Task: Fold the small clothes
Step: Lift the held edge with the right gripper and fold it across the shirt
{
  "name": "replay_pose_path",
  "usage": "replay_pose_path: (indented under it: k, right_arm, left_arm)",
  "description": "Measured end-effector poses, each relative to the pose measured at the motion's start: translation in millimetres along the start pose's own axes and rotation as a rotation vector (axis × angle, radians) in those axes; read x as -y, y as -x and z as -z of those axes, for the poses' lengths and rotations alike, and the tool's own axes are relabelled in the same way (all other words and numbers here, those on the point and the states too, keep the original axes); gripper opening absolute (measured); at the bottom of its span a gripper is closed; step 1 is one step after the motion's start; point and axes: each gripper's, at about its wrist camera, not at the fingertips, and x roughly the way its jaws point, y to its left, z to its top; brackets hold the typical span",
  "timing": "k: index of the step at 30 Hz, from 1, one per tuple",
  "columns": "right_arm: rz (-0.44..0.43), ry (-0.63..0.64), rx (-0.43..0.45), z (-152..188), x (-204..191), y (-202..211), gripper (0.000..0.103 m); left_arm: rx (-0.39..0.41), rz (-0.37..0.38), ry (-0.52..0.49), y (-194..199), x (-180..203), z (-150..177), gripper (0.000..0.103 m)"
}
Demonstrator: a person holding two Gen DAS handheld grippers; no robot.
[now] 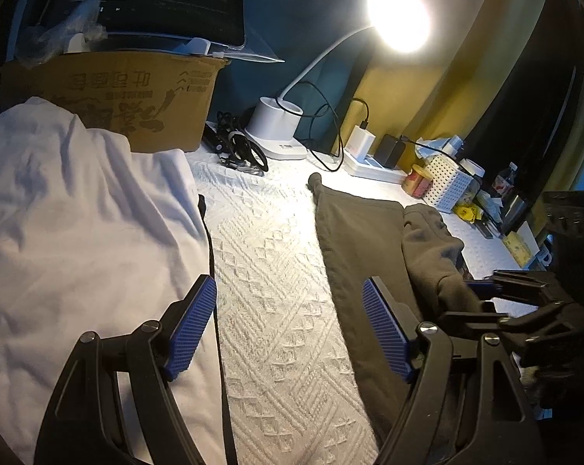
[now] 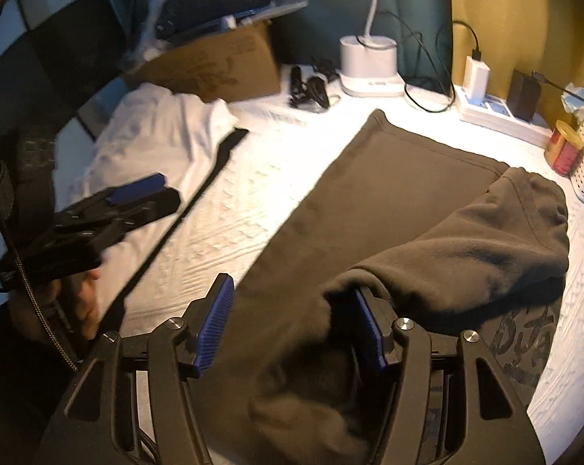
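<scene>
Now the dark olive T-shirt (image 2: 389,201) lies flat on the white textured bedspread (image 2: 230,209), in front of the white desk lamp base (image 2: 369,60), one sleeve folded over its body. The right gripper (image 2: 292,329) stands with jaws wide; cloth bunches between the blue pads (image 2: 214,325), not pinched. Left of the T-shirt, the left gripper (image 1: 288,333) hovers over bare bedspread, jaws spread and empty. A white garment (image 1: 78,213) lies further left, against the cardboard box (image 1: 137,93).

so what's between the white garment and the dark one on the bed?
Bare textured white bedcover, with a thin dark strap along the edge of the white garment. Dark garment lies clear. Both wrist views show it.
</scene>
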Motion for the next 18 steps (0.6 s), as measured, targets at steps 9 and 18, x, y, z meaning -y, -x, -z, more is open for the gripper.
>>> replay_pose_path:
  k: [9, 18]
  right_arm:
    - [-0.018, 0.01, 0.106, 12.7, 8.7, 45.0, 0.063]
    - [0.083, -0.143, 0.144, 50.7, 79.8, 72.6, 0.063]
  left_arm:
    - [-0.021, 0.018, -0.049, -3.0, 33.6, 0.9, 0.078]
    - [-0.14, 0.1, -0.191, -38.6, 99.5, 15.7, 0.078]
